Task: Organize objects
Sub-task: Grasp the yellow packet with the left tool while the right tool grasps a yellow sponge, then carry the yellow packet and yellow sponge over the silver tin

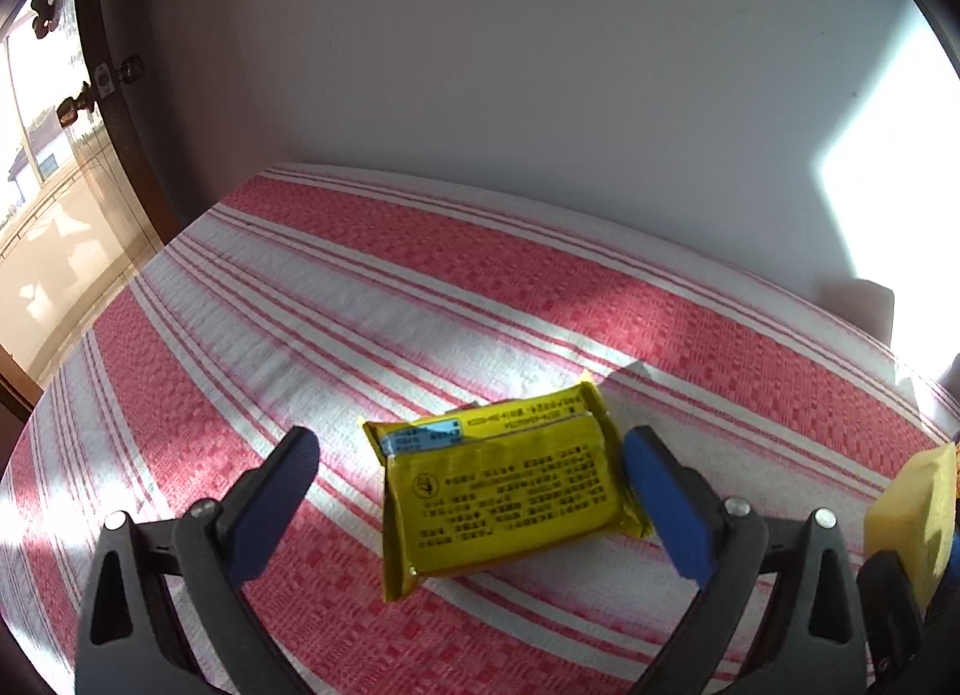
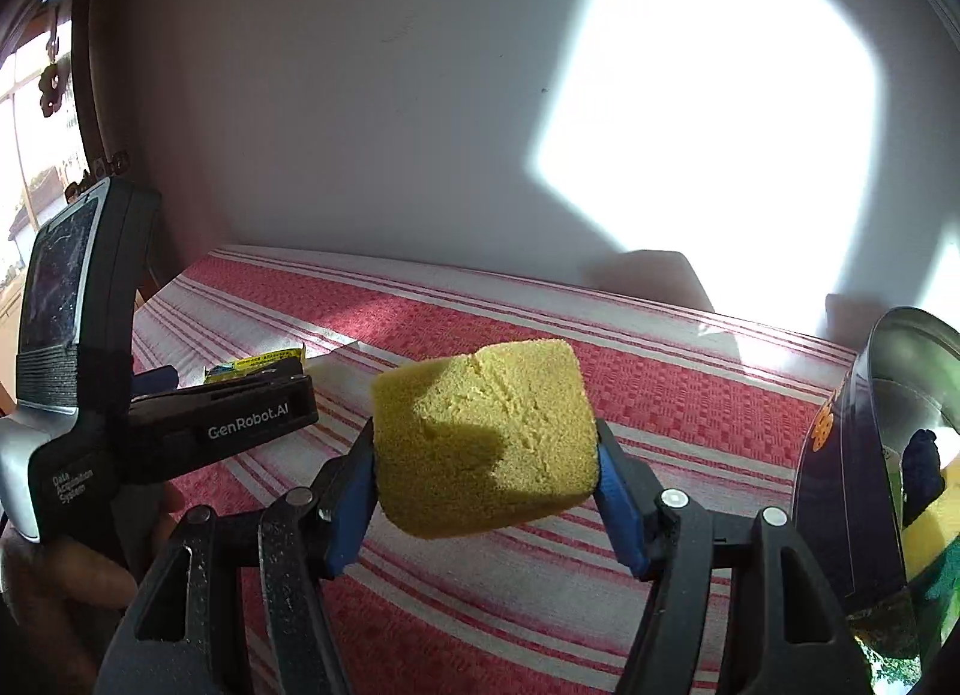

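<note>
Gripping a yellow sponge (image 2: 486,437), right fingers (image 2: 618,491); left fingers (image 1: 294,485) spread around a yellow packet (image 1: 504,491).

Porous sponge (image 2: 486,437), glossy foil packet (image 1: 504,485), woven cloth (image 1: 360,287)

Red-striped tablecloth (image 1: 360,287) under yellow packet (image 1: 504,491).

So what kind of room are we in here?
Probably a home, perhaps a dining or kitchen corner: a table under a red-and-white striped woven cloth against a plain white wall, a dark-framed glass door to a sunlit outdoors, and household items like a yellow sponge.
</note>
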